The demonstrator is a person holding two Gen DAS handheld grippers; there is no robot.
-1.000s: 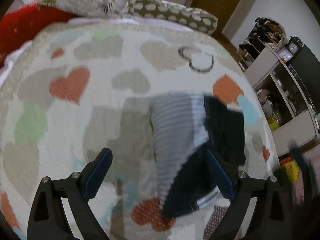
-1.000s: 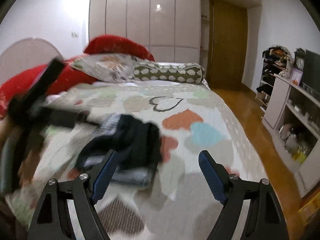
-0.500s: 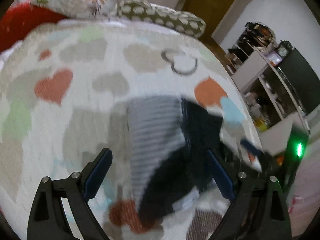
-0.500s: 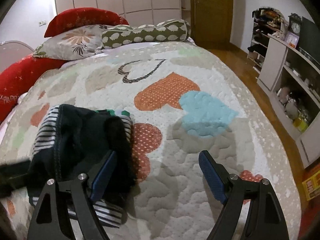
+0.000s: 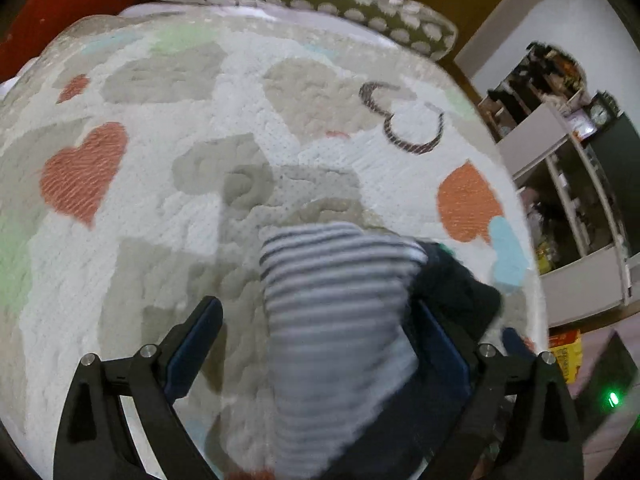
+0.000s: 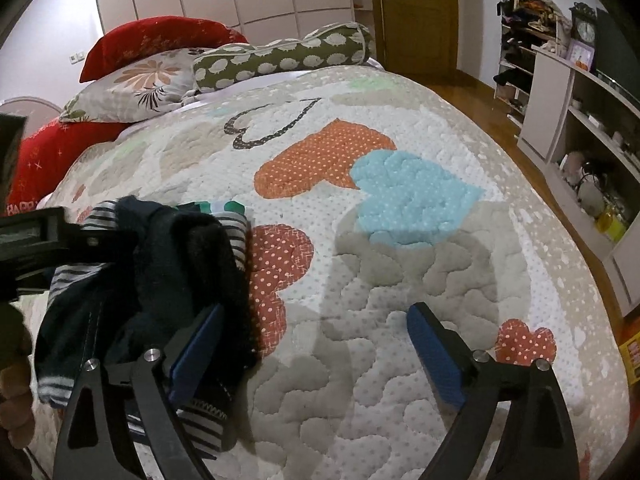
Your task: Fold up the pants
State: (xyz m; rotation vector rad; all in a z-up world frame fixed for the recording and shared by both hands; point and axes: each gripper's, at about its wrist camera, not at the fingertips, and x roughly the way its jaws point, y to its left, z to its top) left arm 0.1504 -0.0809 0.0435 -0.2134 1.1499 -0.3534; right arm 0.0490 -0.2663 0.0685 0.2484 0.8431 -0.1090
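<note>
On a bed spread with a heart-patterned quilt [image 6: 400, 280], a person working two sets of tongs readies a crumpled pair of pants [image 5: 340, 320] for folding. The pants, dark with striped parts, lie bunched in a heap on the quilt, not yet spread flat, so the job looks to be near its start.

The left tongs [image 5: 316, 344] stand wide, their jaws either side of the striped part, which sits between them without being pinched; this placing suggests a grab is being lined up. The right tongs [image 6: 312, 344] are opening wider, with only bare quilt between the jaws. From them, the pants [image 6: 160, 280] lie to the left, right against the left-hand jaw and partly behind it. The left tongs' black frame [image 6: 48, 240] reaches in beyond the heap.
</note>
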